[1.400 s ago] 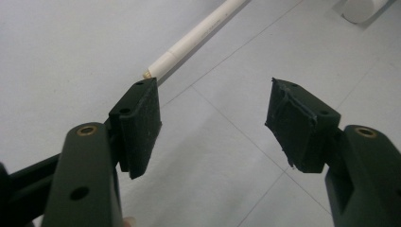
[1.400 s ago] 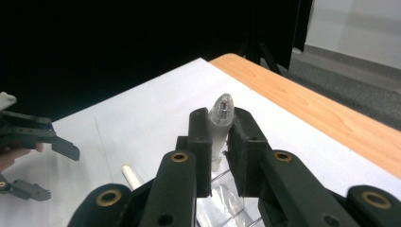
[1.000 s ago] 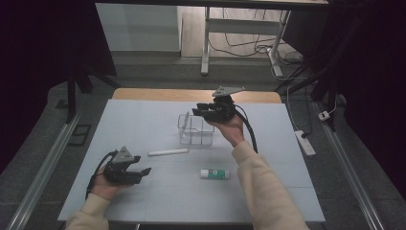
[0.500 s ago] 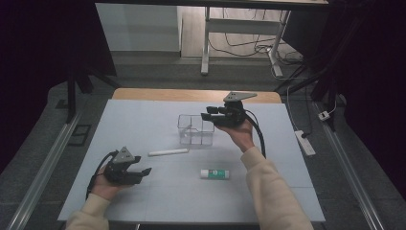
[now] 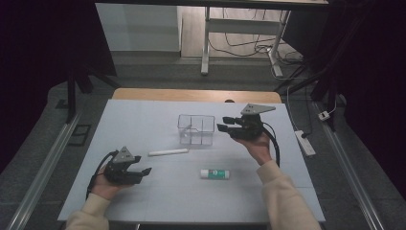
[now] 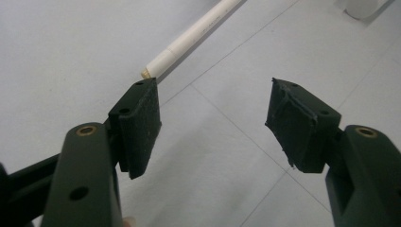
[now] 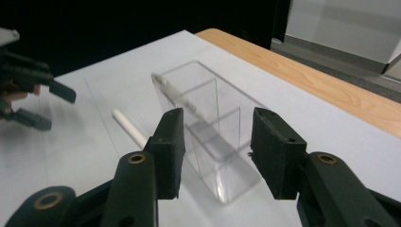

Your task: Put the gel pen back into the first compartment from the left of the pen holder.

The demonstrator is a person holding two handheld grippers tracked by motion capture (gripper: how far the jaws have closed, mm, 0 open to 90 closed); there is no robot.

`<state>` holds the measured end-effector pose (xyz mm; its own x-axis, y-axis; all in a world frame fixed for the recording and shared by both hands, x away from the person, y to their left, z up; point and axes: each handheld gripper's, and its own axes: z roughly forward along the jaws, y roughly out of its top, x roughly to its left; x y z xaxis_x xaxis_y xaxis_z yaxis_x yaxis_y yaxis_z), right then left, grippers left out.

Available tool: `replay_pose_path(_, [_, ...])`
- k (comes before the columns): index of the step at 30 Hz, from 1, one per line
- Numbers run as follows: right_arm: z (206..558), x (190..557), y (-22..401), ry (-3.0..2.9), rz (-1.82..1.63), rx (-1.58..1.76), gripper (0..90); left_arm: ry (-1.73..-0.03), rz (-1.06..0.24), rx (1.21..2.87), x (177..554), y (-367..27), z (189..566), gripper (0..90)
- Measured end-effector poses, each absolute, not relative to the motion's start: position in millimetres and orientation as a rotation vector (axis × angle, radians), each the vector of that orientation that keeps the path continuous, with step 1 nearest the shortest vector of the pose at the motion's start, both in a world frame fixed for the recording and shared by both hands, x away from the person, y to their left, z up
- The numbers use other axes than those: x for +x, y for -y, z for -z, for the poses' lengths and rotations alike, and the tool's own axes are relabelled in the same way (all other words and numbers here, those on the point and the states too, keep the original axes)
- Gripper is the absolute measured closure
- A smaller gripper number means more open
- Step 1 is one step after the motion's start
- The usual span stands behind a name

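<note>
Standing near the middle of the white table [image 5: 143,120], slightly toward its far edge: a clear plastic box [image 5: 196,129] with inner dividers, open at the top, a thin white stick [image 7: 177,94] leaning inside one compartment. Hovering just right of the box, the right gripper [image 5: 221,128], jaws pointed at its right wall, parted and empty, having just been opening, nothing between the pads; in the right gripper view the box sits beyond the tips, apart from them. Lying left of the box and nearer the person, a white tube [image 5: 168,152], parallel to the near edge, with bare table all round it. Resting in front of the box toward the person, a white glue stick [image 5: 214,174] with a green label, well apart from the tube. Held low over the table well left of the box and nearer the person, the left gripper [image 5: 147,170], jaws spread, gripping nothing, pointing toward the tube's end [image 6: 156,66], not touching it. Plenty of open surface left of the box and between box and far edge, where a wooden strip [image 5: 191,95] borders the white top.
</note>
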<state>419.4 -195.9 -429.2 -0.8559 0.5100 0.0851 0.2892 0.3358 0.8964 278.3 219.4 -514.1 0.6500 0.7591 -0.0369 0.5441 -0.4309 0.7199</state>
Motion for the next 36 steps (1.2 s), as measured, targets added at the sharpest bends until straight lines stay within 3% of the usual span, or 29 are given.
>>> replay_pose_path(23, [470.8,361.6,272.8,-2.391,-1.385,0.868,47.1,-1.012,-0.379,2.131,281.7,-218.4,514.1,35.9])
replay_pose_path(36, [479.0,357.0,280.0,-2.384,-1.336,0.852,43.8,-1.019,-0.392,2.101,282.3,-222.3,508.8,36.4])
